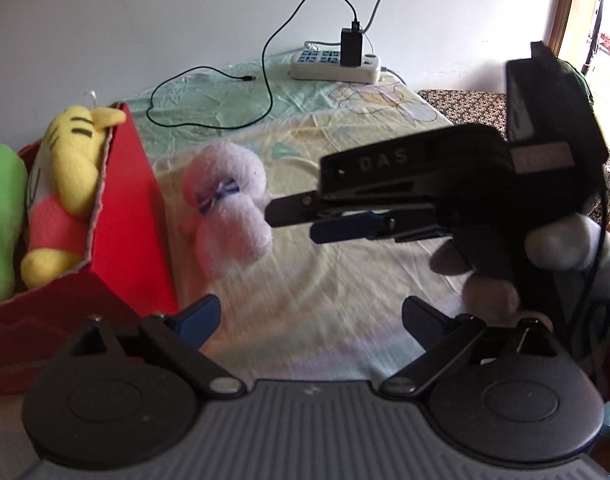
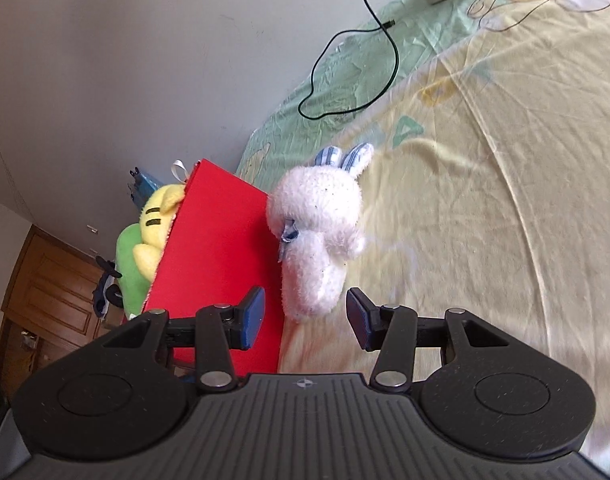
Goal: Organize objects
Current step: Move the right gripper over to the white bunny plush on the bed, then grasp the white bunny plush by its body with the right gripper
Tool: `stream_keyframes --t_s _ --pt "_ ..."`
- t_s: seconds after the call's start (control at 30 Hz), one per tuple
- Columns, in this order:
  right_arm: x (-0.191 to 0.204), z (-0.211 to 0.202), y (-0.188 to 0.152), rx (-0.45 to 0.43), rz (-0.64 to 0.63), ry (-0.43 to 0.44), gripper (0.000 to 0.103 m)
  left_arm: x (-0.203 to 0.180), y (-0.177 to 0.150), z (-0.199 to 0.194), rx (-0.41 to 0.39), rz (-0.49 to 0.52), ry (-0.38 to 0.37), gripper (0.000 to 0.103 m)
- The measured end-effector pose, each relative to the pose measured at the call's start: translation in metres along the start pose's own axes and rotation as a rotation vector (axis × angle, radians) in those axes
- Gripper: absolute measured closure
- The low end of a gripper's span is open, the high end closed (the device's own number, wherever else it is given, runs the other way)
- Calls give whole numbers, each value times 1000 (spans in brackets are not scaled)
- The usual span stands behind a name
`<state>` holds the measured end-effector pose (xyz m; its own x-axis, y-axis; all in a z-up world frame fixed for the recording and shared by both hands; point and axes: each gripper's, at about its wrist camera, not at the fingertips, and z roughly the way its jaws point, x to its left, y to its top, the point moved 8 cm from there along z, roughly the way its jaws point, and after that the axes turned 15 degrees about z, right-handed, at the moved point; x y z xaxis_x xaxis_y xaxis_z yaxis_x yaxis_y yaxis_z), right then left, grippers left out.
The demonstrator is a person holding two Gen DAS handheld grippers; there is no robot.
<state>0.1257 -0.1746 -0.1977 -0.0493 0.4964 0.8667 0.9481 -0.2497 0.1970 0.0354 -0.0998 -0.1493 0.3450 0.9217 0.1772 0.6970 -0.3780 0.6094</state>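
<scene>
White bunny lies on the bed by its left edge, touching the red box. Right gripper wide, empty, just short of it; straddle the body w/o nudging the box, then close. Left gripper wide, idle.

In the left wrist view, an open box stands at left frame on the bedsheet, two plush toys lying inside it. A plush rabbit lies just right of the box at centre. A power strip sits at upper centre against the wall, its cable trailing left across the sheet.
</scene>
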Motion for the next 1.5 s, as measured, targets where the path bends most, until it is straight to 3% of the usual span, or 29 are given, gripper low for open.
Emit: stream_keyframes --t_s 0.37,0.43,0.5,0.9,1.1,1.23,1.33,1.5 --pt "-11 47 14 79 49 21 54 9 -10 12 36 -64 -6 5" --pt "-13 51 14 93 73 35 66 11 -10 12 38 -74 -9 5" --pt "-16 53 12 105 82 40 69 11 -9 11 36 -76 -12 6" --pt "-28 5 -5 113 51 42 73 6 7 8 -4 -76 -106 6" --pt "-40 -21 -19 135 62 43 69 8 11 12 -14 -115 -151 5" --pt "-42 -35 -5 63 102 74 60 9 15 21 -11 -129 -127 4" --pt "-48 -37 11 28 168 107 59 11 18 35 13 -133 -81 3" --pt "-47 -18 19 69 162 108 58 10 20 62 71 -107 -19 3"
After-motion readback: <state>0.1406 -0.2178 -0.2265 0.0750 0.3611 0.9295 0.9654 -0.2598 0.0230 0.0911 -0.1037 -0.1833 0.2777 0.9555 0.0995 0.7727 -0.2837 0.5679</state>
